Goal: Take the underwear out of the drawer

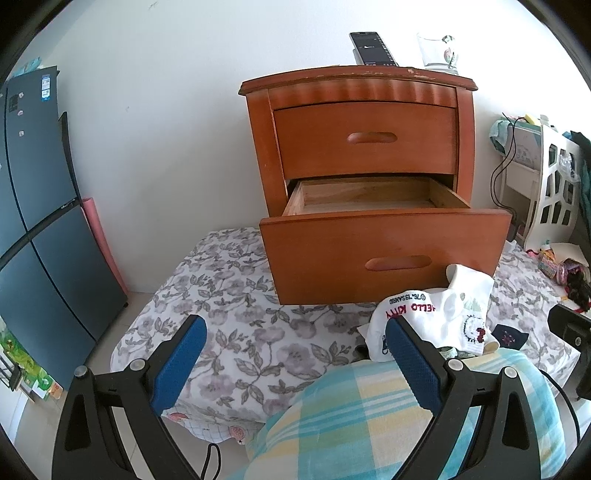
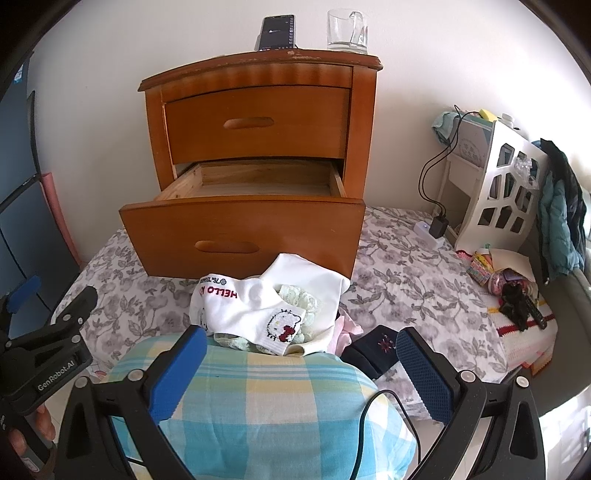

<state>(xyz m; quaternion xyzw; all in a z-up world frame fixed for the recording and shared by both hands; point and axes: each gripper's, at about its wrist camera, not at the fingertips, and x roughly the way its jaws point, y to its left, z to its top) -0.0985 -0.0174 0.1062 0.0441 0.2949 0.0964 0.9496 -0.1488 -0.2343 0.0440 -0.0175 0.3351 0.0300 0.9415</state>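
**Both fingers wide & empty, drawer looks cleared, pile out front**

Plaid cushion (image 2: 258, 402) fills the foreground of both wrist views, right under the grippers. Just past it, on the floral bedsheet (image 1: 236, 317), sits the underwear pile (image 2: 273, 310): white Hello Kitty pieces, pale green lace, a bit of pink, plus a dark item (image 2: 376, 350) beside it on the right. Pile lies against the front of the open lower drawer (image 1: 369, 206) of the nightstand (image 1: 354, 147). The part of the drawer's inside that shows looks bare wood; floor near the front panel is hidden, so can't rule out sth left there.

Risks, as I judge them:
- Missed item behind the tall drawer front, since neither view looks down into it.
- Pile is heaped loosely near the cushion edge; a nudge from either gripper could slide pieces off the bed.
- Phone (image 2: 277, 33) & glass mug (image 2: 347, 31) stand on the nightstand top; a hard shove on the drawer could rock them.
- Cable (image 2: 373, 417) trails over the cushion, could snag on fabric.

Left gripper (image 1: 295, 354): fingers spread wide, nothing between them, touching nothing. Right gripper (image 2: 299, 365): same, wide apart, empty, held over the cushion short of the pile.
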